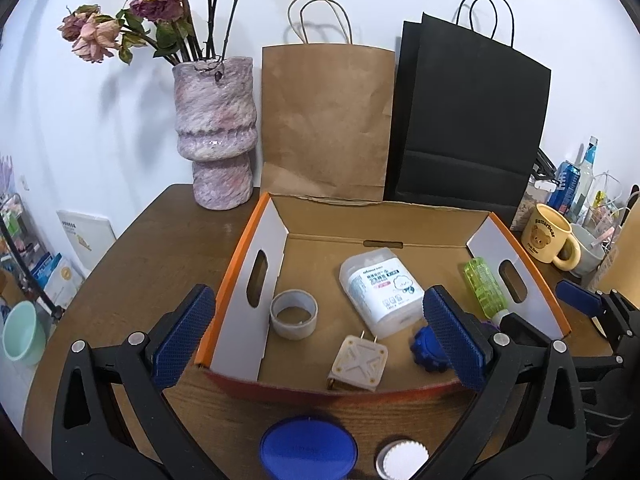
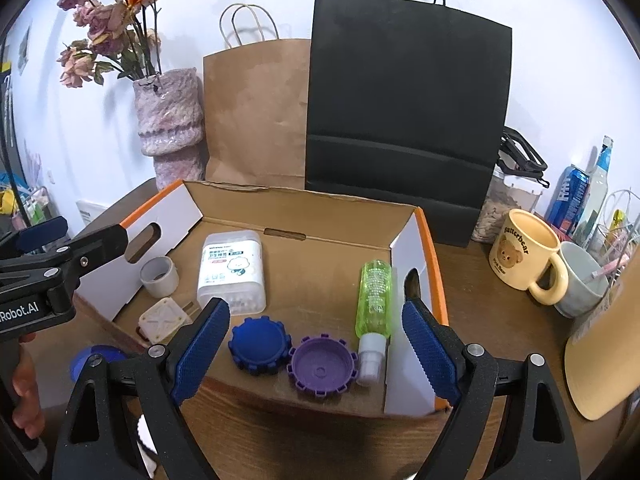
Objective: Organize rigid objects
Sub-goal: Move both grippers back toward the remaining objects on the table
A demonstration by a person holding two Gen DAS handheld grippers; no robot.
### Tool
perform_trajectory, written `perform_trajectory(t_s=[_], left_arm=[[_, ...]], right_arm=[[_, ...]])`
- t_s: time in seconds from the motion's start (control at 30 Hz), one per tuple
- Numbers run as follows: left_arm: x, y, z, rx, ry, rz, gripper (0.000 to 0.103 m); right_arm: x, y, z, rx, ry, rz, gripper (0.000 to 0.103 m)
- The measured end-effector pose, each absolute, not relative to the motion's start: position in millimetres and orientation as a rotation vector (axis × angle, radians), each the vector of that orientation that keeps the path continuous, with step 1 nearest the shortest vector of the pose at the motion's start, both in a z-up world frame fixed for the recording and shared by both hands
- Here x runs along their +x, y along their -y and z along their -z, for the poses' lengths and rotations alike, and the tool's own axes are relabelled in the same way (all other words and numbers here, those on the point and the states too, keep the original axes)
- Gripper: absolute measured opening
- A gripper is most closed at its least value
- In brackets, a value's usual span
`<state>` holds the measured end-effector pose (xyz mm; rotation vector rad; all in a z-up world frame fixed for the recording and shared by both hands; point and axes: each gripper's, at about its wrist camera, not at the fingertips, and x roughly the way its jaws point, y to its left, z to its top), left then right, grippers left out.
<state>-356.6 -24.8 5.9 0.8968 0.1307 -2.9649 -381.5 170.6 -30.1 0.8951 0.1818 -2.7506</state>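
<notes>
Blue lid (image 1: 308, 449): round, hard plastic, lying flat on the table (image 1: 160, 248) just in front of the cardboard box (image 1: 240, 272), beside a white ribbed cap (image 1: 402, 460). Judged light, stiff and smooth-topped, likely slippery on its face; best taken across the rim, edge to edge. Left gripper (image 1: 320, 340): jaws wide, nothing between them, above the box's near wall. Right gripper (image 2: 316, 354): jaws wide, empty. Already boxed: green bottle (image 2: 375, 300), purple cap (image 2: 322, 366), tape roll (image 1: 293, 314).
</notes>
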Motion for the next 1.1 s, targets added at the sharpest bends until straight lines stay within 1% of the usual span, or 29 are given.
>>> perform_trajectory(t_s=[0.77,0.93,1.1], left_arm=[[-288,27,7,0.933,-0.179,2.946,0.103],[-269,24,18,0.947,-0.226,2.928,0.103],[-258,15,28,0.979,-0.190,2.921,0.103]], right_arm=[[-311,-209,25,0.871,-0.160,2.755,0.092],[-295,-226,35,0.879,-0.144,2.755,0.092],[-290,-242,47,0.941,-0.139,2.737,0.092]])
